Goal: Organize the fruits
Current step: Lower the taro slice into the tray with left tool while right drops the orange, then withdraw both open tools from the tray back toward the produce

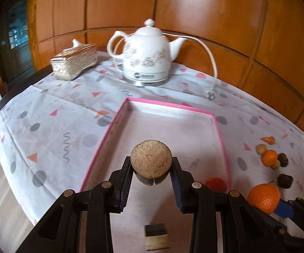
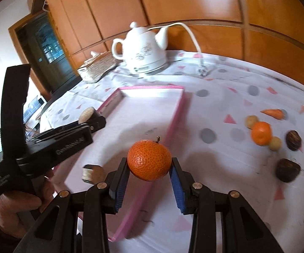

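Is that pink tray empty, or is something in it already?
Not empty: the pink tray holds a red fruit and a small block.

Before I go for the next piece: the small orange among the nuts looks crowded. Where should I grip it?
Grip the small orange across its round middle, coming from above with the fingers on its near and far sides: pale round fruits crowd it on two opposite sides, one apparently touching, and a dark nut lies just right.
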Tool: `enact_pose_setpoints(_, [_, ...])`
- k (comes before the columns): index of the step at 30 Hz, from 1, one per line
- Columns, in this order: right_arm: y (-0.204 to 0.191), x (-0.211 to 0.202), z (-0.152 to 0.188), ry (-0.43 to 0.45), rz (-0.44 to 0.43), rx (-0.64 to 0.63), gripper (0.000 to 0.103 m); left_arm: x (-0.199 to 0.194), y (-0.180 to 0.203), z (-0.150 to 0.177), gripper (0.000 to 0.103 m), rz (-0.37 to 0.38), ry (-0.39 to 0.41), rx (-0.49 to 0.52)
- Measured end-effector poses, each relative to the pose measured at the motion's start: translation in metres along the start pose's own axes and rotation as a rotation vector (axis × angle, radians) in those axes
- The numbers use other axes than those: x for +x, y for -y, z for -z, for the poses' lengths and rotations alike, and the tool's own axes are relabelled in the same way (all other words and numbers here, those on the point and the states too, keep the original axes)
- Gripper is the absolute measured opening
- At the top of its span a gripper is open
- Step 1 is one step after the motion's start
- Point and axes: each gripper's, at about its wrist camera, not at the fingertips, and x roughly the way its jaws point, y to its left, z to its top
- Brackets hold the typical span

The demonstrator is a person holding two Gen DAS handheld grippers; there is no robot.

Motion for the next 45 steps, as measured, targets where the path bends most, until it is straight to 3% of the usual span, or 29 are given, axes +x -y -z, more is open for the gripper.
enact_pose_setpoints(3, [-0.013,0.008,-0.004,-0.006,-0.015,-0.024,0.040,-0.002,-0.007,0.002,0.036,-0.011,0.010,-0.018])
enact_pose_setpoints(7, [-0.024,0.016,-0.006,-0.018,-0.036,-0.021,0.041,-0.007,-0.012,-0.001,0.048,-0.009,0.026,-0.042])
enact_pose_setpoints(14, [-0.020,0.008,-0.001,0.011,-0.004,0.009,0.041,-0.016,-0.010,-0.001,0.048,0.006,0.042,-0.045])
enact_pose_setpoints(30, [0.040,-0.028,0.027,0.090,0.228,0.127,0.041,-0.030,0.042,0.016,0.049,0.113,0.029,0.055])
enact_pose_setpoints(45, [0.093,-0.057,0.045,0.122,0.338,0.237,0.041,-0.038,0.091,0.030,0.049,0.184,0.016,0.172])
